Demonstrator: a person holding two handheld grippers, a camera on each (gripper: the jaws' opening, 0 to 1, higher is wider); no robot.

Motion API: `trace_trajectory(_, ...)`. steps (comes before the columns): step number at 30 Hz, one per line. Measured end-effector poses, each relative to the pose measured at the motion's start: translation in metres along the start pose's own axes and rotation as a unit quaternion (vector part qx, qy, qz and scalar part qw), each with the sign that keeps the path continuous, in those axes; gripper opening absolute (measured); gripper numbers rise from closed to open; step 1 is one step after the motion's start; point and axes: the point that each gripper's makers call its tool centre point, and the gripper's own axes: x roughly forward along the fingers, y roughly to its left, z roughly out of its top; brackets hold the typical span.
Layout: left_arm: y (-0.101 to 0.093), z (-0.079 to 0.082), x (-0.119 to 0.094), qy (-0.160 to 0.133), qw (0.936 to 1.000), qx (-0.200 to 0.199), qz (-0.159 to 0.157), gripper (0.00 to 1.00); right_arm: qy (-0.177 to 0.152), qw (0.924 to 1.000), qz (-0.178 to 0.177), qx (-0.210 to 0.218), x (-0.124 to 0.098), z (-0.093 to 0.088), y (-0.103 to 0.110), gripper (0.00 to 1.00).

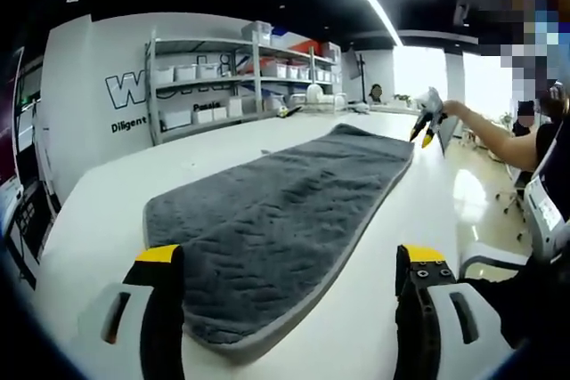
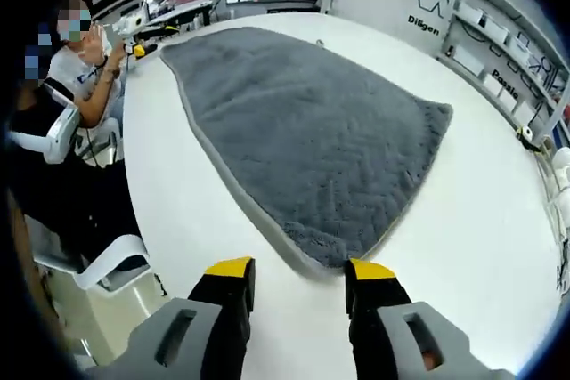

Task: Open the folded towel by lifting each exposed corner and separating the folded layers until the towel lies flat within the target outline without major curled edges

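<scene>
1. Currently, the grey towel (image 1: 285, 211) lies spread out lengthwise on the white table (image 1: 98, 229), one layer as far as can be judged, with its light edging visible along the sides.
2. Left gripper (image 1: 292, 260): jaws spread wide, holding nothing; the towel's near end lies between and beyond the yellow-tipped fingers (image 1: 160, 255).
3. Right gripper (image 2: 298, 271): jaws apart and empty, just short of a towel corner; contact with the edge cannot be confirmed.
4. Far side of the table in the left gripper view: shelving (image 1: 240, 68) with white bins stands against the wall.
5. Seated person (image 2: 85, 64) at the table's far edge in the right gripper view.
</scene>
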Motion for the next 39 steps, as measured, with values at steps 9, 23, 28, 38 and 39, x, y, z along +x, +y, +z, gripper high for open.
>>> trace_trajectory(9, 0.009, 0.006, -0.003, -0.009, 0.9999, -0.010, 0.008, 0.99, -0.089, 0.9955, -0.002, 0.032, -0.010, 0.053, 0.005, 0.77)
trace_trajectory(23, 0.009, 0.017, -0.001, -0.022, 0.9994, -0.025, 0.007, 0.99, -0.129, 0.9896, -0.015, 0.062, 0.006, 0.102, -0.007, 0.99)
trace_trajectory(28, 0.019, 0.023, 0.006, -0.020, 0.9993, -0.026, 0.016, 0.99, -0.141, 0.9878, -0.019, 0.064, 0.010, 0.119, -0.010, 0.99)
trace_trajectory(38, 0.055, 0.043, 0.023, -0.016, 0.9984, -0.022, 0.049, 0.99, -0.169, 0.9820, -0.036, 0.075, 0.019, 0.159, -0.035, 0.99)
trace_trajectory(39, 0.057, 0.045, 0.026, -0.013, 0.9984, -0.019, 0.051, 0.99, -0.172, 0.9815, -0.038, 0.075, 0.019, 0.162, -0.036, 0.99)
